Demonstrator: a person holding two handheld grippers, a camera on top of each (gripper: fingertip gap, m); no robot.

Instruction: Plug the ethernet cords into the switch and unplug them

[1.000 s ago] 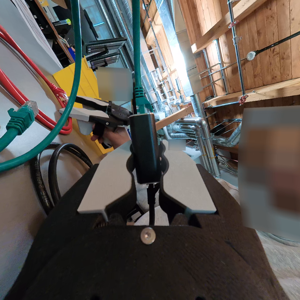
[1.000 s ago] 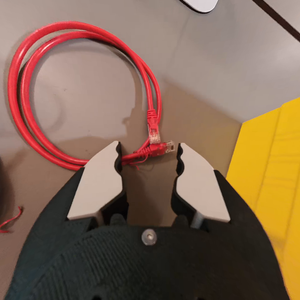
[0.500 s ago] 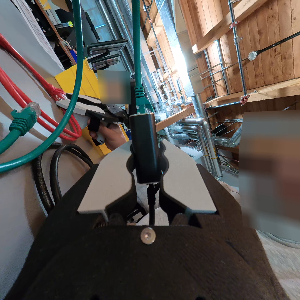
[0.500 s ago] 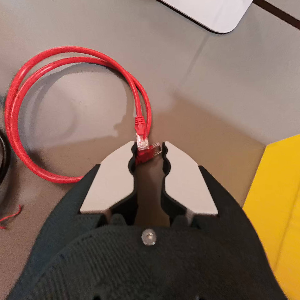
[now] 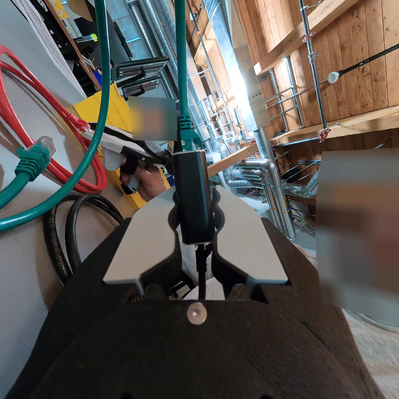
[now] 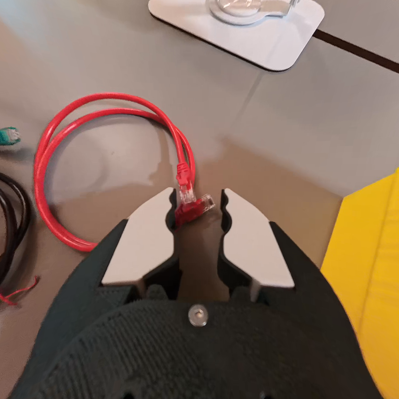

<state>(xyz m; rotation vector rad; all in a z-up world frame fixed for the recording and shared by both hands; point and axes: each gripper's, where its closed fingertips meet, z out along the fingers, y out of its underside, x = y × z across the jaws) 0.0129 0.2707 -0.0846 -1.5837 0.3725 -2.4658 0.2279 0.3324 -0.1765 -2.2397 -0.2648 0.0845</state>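
The left gripper [image 5: 195, 207] is clamped on the switch [image 5: 192, 194], a slim black box with rounded edges held upright between the grey fingers [image 5: 146, 246]; a thin black lead [image 5: 201, 274] drops from its lower end into the gap behind the fingers. A green cord [image 5: 181, 64] runs down from above and its green plug [image 5: 186, 135] sits in the top end of the switch; the cord's other length sweeps round in a wide loop over the grey table [image 5: 21, 280], and its free plug [image 5: 35, 158], green boot with a clear tip, lies there unplugged.

The right gripper [image 6: 196, 200] hangs just over the table with its jaws parted, gripping nothing; between its fingertips lie the two ends of the red cord [image 6: 86, 121], a thin bright-red cable coiled in a double loop flat on the table. One red plug [image 6: 195, 208] lies slantwise in the gap, touching the left finger [image 6: 151, 235]; the other plug [image 6: 184, 183] points down onto it, the two clear tips crossing. A yellow bin [image 6: 367, 259] stands just to the right; a white mat [image 6: 248, 36] with a clear glass piece on it lies farther off; black cable [image 6: 13, 216] coils at the left edge.
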